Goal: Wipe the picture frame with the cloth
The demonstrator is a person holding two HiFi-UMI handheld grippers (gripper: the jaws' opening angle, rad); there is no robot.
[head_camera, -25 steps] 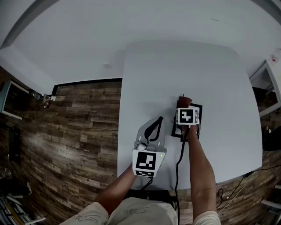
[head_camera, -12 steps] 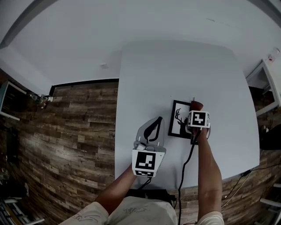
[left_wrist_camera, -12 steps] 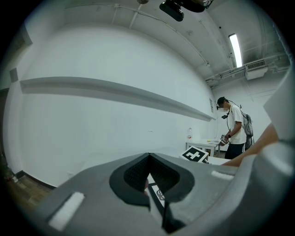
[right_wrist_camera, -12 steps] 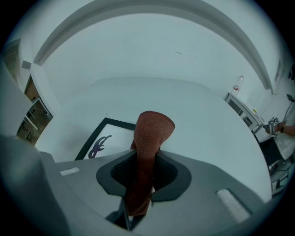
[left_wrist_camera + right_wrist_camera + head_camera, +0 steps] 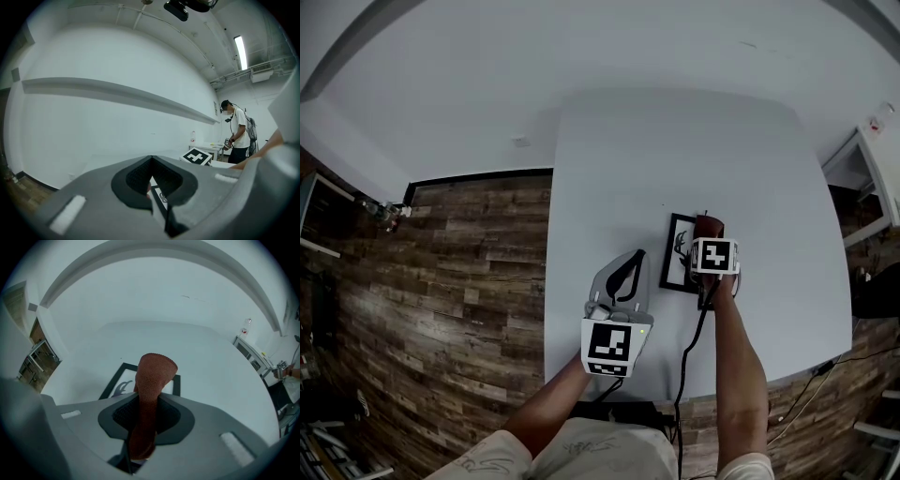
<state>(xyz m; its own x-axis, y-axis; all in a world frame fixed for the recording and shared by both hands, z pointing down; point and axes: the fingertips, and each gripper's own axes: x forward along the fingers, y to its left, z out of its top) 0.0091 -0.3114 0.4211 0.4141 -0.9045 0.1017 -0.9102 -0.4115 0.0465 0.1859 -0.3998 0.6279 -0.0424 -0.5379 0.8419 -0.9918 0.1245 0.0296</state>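
Starting far left of the picture frame (image 5: 679,251), wooden floor (image 5: 469,272) runs up to the left edge of the white table (image 5: 675,141); between that edge and the frame the left gripper (image 5: 636,262) is held with its jaws closed together on nothing, its tip near the frame's left side; in the left gripper view only a sliver of the frame shows through the hollow behind the meeting pads. The frame lies flat on the table, towards the near edge; its right part is hidden under the right gripper (image 5: 709,236) and that gripper's marker cube (image 5: 714,255), so only the left border and part of a deer silhouette show in the head view. The right gripper clamps a reddish-brown cloth (image 5: 151,380), which stands up out of the jaws and covers the frame's middle in the right gripper view; whether the cloth touches the frame cannot be told. Right of the frame and beyond it, the tabletop lies open to its edges.
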